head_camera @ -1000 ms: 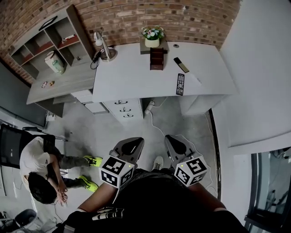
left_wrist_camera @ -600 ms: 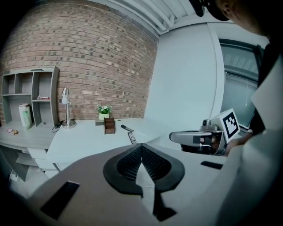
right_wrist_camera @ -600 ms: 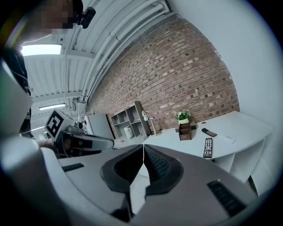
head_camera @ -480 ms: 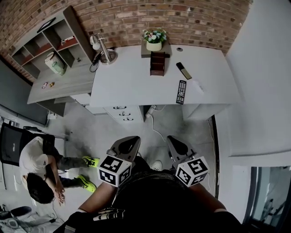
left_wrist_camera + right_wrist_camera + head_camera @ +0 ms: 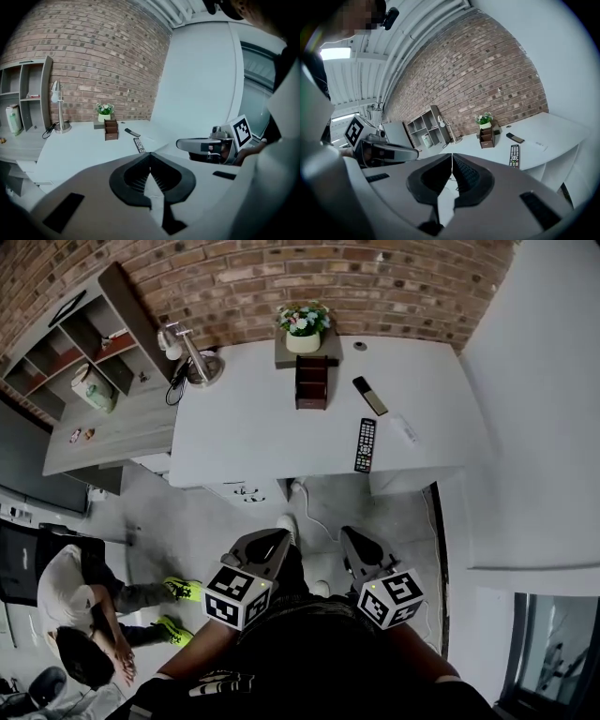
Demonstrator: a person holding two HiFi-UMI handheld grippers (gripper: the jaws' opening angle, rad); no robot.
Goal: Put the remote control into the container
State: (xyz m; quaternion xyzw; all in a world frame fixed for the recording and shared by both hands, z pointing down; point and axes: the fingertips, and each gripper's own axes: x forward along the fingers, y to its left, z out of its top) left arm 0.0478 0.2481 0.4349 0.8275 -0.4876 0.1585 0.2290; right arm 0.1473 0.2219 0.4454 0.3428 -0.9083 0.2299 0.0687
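Remote control (image 5: 365, 444) lies near the front edge of the white surface (image 5: 244, 432), well ahead of both tools. The left tool (image 5: 282, 533) and right tool (image 5: 348, 532), each pressed together on nothing, hang over the floor (image 5: 197, 521). Beyond the remote control stands the brown container (image 5: 311, 382).

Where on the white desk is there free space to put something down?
The largest bare patch of the white desk is its left half, between the lamp at the back corner and the brown container. Right of the container it is crowded: the remote control at the front edge, a smaller dark device and a flat white item lie close together.
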